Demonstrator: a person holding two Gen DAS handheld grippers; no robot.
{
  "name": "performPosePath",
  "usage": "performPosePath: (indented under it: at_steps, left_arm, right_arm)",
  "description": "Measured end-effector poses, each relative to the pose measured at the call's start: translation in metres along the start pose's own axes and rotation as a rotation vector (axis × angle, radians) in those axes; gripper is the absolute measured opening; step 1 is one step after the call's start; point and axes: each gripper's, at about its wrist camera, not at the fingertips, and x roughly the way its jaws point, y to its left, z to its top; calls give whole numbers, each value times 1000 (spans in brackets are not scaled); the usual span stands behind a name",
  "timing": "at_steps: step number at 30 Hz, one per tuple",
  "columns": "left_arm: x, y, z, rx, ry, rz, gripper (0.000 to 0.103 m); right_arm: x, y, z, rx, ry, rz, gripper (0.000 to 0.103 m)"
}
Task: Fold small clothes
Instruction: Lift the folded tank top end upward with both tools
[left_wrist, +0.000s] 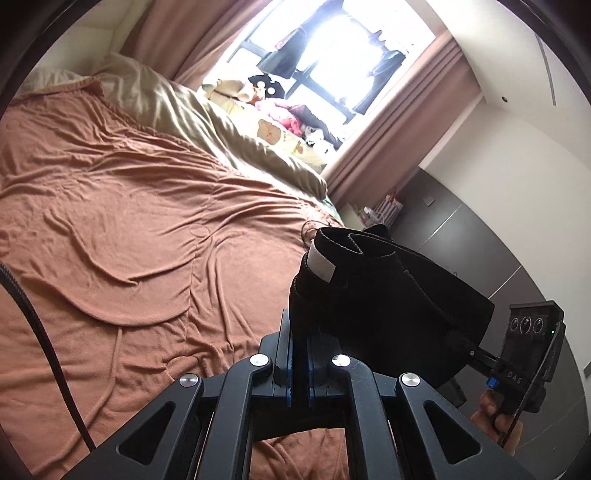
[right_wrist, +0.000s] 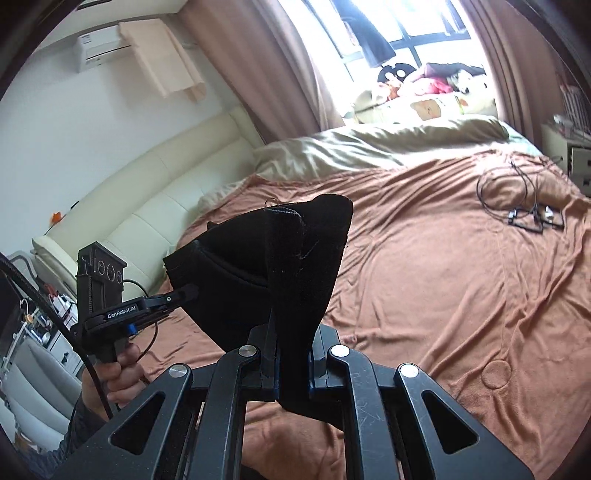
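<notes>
The left hand-held gripper (left_wrist: 299, 354) has its two black jaws with blue pads closed tight on one edge of a small black garment (left_wrist: 388, 306). The cloth looks soft and matt, like velvet or fleece, with a stitched hem and a white rectangular label (left_wrist: 321, 264) sewn inside near the top. The garment stands up in front of this gripper and bulges to the right of it, in a rounded pouch shape.

The right hand-held gripper (right_wrist: 291, 363) is also closed on the same black garment (right_wrist: 295, 258), which rises between its jaws as a thick vertical fold and spreads above into a wide, curved shape. In the right wrist view the tip of the left hand-held gripper (right_wrist: 184, 293) pinches the left corner of the cloth, and a hand (right_wrist: 118, 373) holds its handle. So the garment hangs in the air between both grippers, above the bed.

Under and beyond the grippers lies a brown blanket (left_wrist: 129, 221), soft and full of wrinkles. Behind it is a shiny beige duvet (right_wrist: 369, 147). Far to the right of the right gripper, thin black cables (right_wrist: 517, 195) lie coiled on the blanket.
</notes>
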Motion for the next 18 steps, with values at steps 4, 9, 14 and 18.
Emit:
performPosePath:
  at_steps: [4,9,14,18]
  left_arm:
    - [-43,-16,-2,27,-49,-7,4]
    - [-90,-29,-9,48,-101,-10,4]
    - [-138,-34,-24,55,-149,-12,4]
    - [-177,-38,-36,67,-174,11,4]
  right_arm:
    - [-29,27,-12,-36,-33,11,6]
    - [-56,60,-33,-76,-57,25,6]
    - [-77,82,-55,-97,-72,41,6]
    - [-93,101,-71,-116,-76,69,6]
